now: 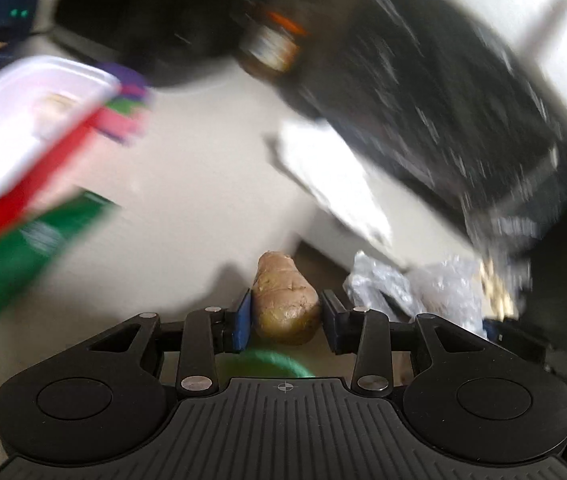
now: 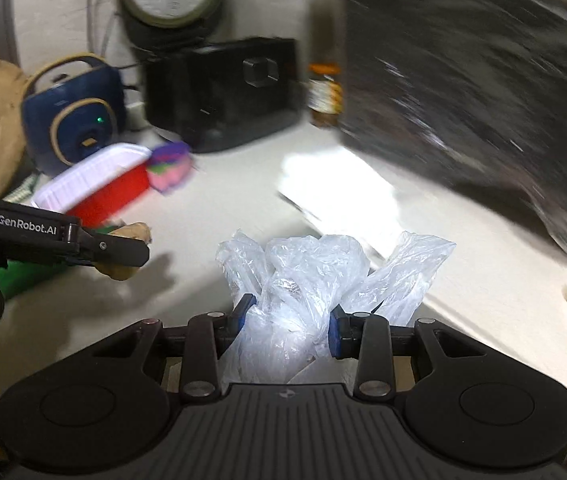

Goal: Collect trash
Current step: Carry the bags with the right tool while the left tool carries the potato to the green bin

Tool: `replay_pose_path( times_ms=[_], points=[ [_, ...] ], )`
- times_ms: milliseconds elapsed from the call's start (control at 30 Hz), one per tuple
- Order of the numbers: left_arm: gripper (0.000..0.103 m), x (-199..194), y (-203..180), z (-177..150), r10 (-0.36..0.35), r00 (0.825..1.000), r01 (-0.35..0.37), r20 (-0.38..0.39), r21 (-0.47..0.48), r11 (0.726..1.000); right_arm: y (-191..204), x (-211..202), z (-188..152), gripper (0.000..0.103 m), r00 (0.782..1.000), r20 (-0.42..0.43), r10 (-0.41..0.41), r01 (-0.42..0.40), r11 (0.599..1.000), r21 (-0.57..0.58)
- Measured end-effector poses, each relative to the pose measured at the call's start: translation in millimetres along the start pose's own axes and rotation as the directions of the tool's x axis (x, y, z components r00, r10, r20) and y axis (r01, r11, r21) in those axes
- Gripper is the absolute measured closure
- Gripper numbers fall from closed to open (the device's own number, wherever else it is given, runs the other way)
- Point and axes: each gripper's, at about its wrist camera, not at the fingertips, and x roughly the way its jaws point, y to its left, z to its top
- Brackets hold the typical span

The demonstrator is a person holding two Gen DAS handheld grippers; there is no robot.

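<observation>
Crinkled clear plastic, one bag (image 2: 307, 280), is bunched between the pads of the right gripper (image 2: 292, 326), whose jaws pinch its gathered neck, held above the pale counter (image 2: 219, 208). The left gripper (image 1: 286, 320) has its jaws closed on a single knobbly piece of ginger (image 1: 283, 300), just left of the bag and also off the counter. The bag is thin and slippery, so in my judgement it could slide out of the pinch during a quick swing; the ginger is lumpy and could twist loose. Behind the bag I count one red container with a white lid (image 2: 99, 184), one jar with an orange cap (image 2: 325, 94), one black toaster-like box (image 2: 223, 92) and one blue appliance (image 2: 71, 116).
</observation>
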Motion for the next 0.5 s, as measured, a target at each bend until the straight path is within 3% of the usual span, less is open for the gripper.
replay_pose_path(
  times_ms=[133,300,400,500],
  points=[
    [0.062,31,-32,-24,-0.027,0.994,0.027,-0.101,0.002,1.000,-45,-8,-35,0.068,0.997,-0.064,-0.048,0.052,0.997,0.064],
    [0.062,72,-47,-63,0.003,0.974,-0.012,-0.226,-0.039,0.999,-91,-11,-71,0.068,0.988,-0.145,-0.060,0.079,0.988,0.130],
    [0.062,96,-40,-90,0.040,0.959,-0.062,-0.280,-0.070,0.996,-107,-8,-88,0.068,0.981,-0.183,-0.061,0.087,0.987,0.134],
    [0.062,125,-20,-124,0.122,0.932,-0.171,-0.343,-0.117,0.978,-121,-1,-107,0.068,0.973,-0.223,-0.061,0.094,0.986,0.140]
  ],
)
